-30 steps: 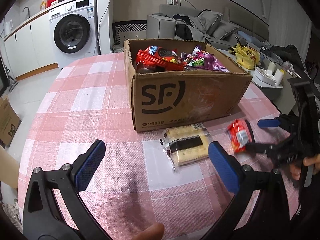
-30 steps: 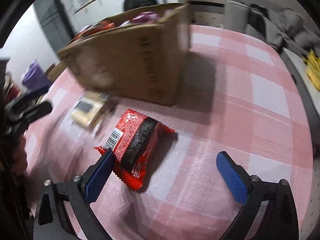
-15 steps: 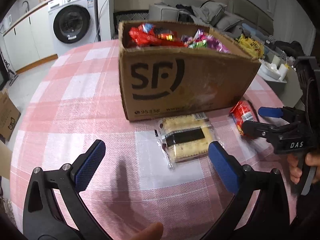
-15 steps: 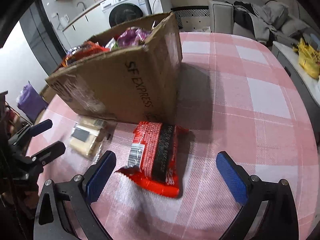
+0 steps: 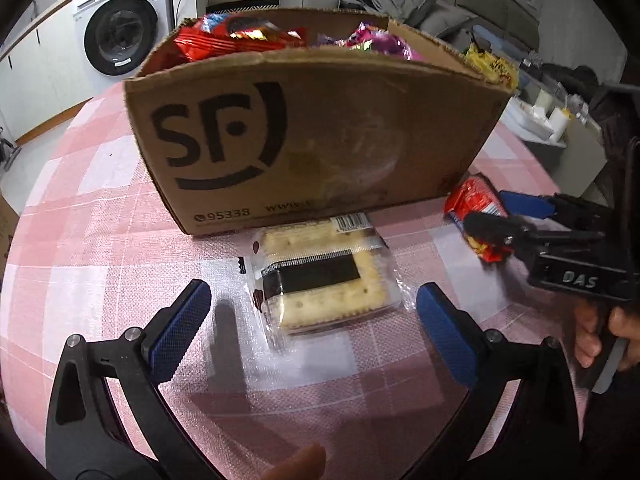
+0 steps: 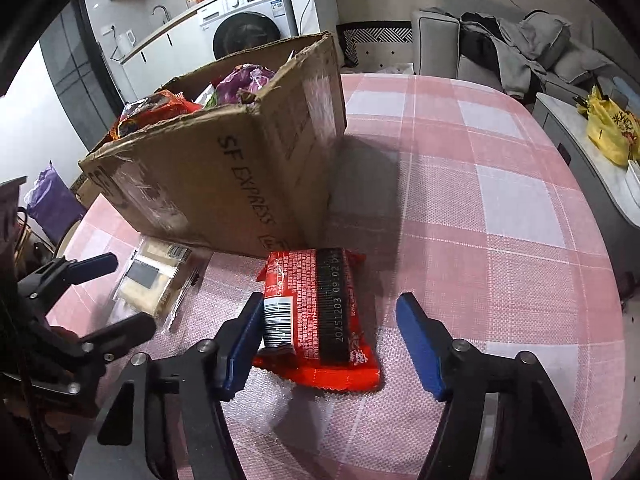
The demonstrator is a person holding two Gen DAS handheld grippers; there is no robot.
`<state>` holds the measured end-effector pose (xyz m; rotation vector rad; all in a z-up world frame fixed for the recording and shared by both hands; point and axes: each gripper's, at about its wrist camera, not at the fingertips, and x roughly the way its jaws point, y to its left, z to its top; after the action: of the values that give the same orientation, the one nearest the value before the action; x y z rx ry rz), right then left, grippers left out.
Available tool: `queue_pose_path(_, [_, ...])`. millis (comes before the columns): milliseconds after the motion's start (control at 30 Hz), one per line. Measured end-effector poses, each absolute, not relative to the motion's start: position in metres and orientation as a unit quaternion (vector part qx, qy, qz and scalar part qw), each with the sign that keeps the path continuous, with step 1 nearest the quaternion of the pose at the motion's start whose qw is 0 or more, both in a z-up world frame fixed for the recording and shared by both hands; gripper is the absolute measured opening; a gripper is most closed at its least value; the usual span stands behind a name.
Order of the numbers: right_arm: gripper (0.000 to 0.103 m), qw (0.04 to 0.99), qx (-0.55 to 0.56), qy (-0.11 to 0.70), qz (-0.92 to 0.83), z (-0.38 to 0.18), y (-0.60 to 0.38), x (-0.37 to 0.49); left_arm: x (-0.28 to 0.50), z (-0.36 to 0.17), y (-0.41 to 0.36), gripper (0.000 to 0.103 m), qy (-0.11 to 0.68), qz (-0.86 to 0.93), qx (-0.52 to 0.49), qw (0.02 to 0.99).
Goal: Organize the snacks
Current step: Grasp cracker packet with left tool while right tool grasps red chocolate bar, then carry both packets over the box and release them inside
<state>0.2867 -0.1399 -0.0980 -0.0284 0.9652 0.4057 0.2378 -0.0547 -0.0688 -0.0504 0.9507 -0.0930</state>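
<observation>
A clear pack of crackers lies on the pink checked tablecloth in front of the cardboard box. My left gripper stands open just short of it, a blue pad on each side. To the right lies a red snack packet, barcode up, against the box corner. My right gripper is closing around it. Its left pad touches the packet's edge and its right pad is still apart from it. The left wrist view shows that gripper over the red packet.
The box holds several bright snack bags. A washing machine and counter stand at the back left, a sofa with clothes at the back right. A side table with a yellow bag stands past the table's right edge.
My left gripper came forward and down towards the cracker pack. The right gripper's jaws went from wide apart to about half as wide around the red packet.
</observation>
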Motion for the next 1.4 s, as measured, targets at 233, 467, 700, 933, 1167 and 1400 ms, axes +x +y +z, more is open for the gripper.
queue_pose_path(233, [0.046,0.866,-0.008,0.454,0.211,-0.096,-0.142,0.284,0.25,-0.078,-0.068,0.103,0.467,-0.024,-0.017,0.884])
queue_pose_path(467, [0.045,0.863,-0.012,0.45,0.229,-0.093,-0.136,0.278,0.259,-0.084,-0.086,0.103,0.473,-0.035,-0.008,0.88])
queue_pose_path(700, [0.045,0.862,-0.004,0.449,0.234,-0.092,-0.139,0.278,0.265,-0.087,-0.104,0.083,0.463,-0.046,0.009,0.885])
queue_pose_path(933, [0.045,0.864,-0.001,0.445,0.234,-0.088,-0.141,0.277,0.263,-0.085,-0.116,0.062,0.442,-0.07,0.021,0.894])
queue_pose_path(1167, [0.045,0.87,0.003,0.43,0.241,-0.078,-0.142,0.272,0.247,-0.078,-0.11,0.06,0.423,-0.084,0.003,0.902])
queue_pose_path(1400, [0.045,0.877,0.008,0.407,0.255,-0.063,-0.139,0.266,0.222,-0.048,-0.086,0.06,0.391,-0.088,-0.006,0.916])
